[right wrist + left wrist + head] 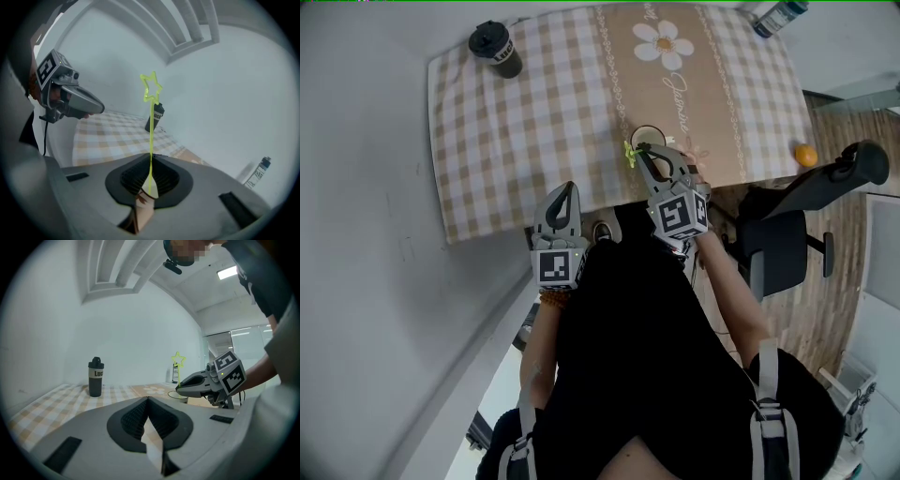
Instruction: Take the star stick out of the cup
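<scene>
Star stick [151, 126] is held upright, pinched low on its shaft by the right hand-held gripper [149, 185], whose jaws are closed on it. The stick is positioned directly over the cup [652, 131], near the near edge of the counter [534, 103]. Whether its lower end is still inside the cup cannot be told. The left hand-held gripper [147, 401] is held to the left at the near edge, jaws together, nothing gripped. A black bottle [495, 47] is noted far left.
</scene>
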Motion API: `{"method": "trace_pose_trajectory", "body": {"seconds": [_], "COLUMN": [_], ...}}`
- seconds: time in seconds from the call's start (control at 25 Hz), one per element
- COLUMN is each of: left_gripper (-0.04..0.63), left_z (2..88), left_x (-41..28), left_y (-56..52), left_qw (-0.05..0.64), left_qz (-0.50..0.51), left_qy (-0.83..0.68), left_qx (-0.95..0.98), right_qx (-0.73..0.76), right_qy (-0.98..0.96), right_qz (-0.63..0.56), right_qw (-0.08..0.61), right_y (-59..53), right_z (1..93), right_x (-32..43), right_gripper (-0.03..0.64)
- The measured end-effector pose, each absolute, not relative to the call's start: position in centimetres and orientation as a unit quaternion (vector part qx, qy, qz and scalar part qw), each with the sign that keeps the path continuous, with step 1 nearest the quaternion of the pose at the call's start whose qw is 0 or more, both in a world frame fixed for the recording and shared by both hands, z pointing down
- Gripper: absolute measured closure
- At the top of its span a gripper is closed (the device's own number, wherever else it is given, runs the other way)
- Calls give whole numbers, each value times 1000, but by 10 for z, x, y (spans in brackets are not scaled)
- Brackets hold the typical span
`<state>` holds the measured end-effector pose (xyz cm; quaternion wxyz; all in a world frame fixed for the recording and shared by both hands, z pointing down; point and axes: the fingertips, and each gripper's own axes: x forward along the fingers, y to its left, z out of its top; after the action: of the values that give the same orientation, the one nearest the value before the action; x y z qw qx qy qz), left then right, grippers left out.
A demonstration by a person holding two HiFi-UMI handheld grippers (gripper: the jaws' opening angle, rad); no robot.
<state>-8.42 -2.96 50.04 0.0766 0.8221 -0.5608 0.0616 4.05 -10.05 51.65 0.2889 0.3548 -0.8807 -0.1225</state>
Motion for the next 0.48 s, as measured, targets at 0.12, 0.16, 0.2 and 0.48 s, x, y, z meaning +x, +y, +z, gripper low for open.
{"method": "trace_pose_trajectory", "body": {"seconds": [0.12, 0.16, 0.2, 0.48], "left_gripper": [603, 603, 603, 603], "left_z": [498, 498, 499, 503], "left_x": [-84, -84, -84, -84], "left_y": [-31, -31, -31, -30], "left_qw": [72, 73, 74, 81], "left_qz": [62, 64, 64, 64], "left_qy": [-561, -560, -561, -559], "left_qx": [823, 823, 822, 823], "right_qx": [361, 364, 368, 401], "right_qy": [-882, -883, -884, -882], "right_qz": [-110, -103, -94, -42], "right_qw": [282, 278, 273, 243], "right_y": [-103, -104, -105, -116], "right_z": [515, 514, 513, 511], "right_x": [42, 43, 44, 61], "right_gripper": [601, 601, 601, 598]}}
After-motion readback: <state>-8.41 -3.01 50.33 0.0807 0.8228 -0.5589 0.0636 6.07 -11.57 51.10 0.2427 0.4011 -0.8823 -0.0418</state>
